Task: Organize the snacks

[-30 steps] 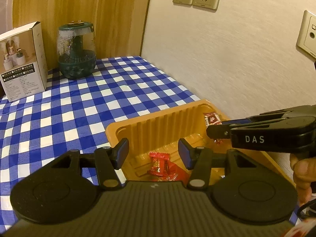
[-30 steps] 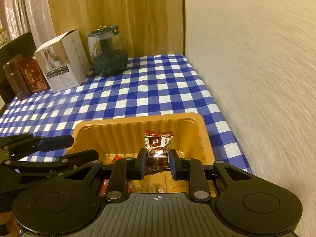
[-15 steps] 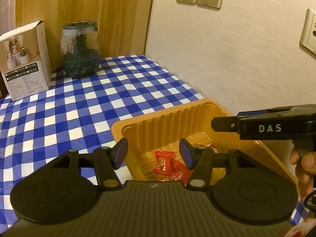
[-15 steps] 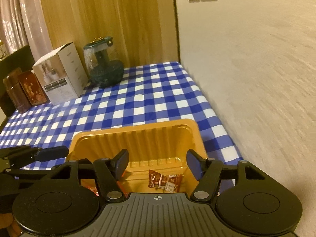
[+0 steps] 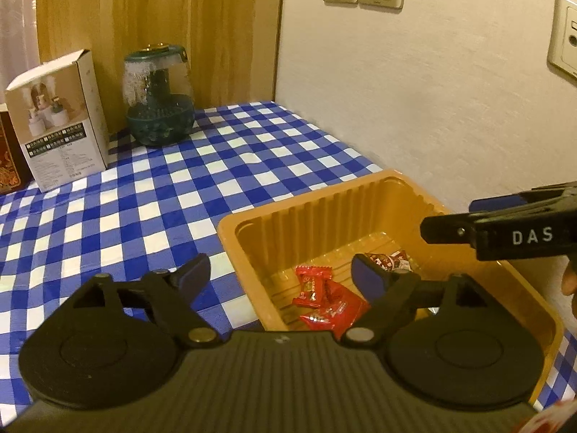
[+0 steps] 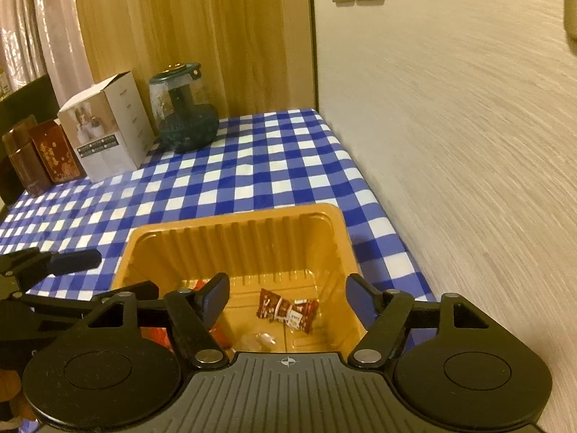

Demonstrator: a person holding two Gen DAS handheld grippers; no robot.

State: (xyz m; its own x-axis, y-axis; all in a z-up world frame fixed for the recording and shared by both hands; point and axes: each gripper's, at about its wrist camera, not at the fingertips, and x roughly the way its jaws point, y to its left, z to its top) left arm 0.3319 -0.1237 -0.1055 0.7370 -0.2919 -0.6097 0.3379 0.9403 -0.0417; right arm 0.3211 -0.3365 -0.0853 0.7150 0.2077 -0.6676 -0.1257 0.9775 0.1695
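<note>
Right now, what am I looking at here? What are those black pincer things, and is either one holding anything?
No robot: a person holds a two-finger claw in each hand, with a camera riding on each and looking forward along its fingers. One picture comes from the left claw, the other from the right claw. Both hover over an orange plastic tray on a blue checked tablecloth. In the tray lie red-wrapped candies and a brown-wrapped candy. Both claws have just been opening and hold nothing. Farther back stand a white box and a glass jar.
</note>
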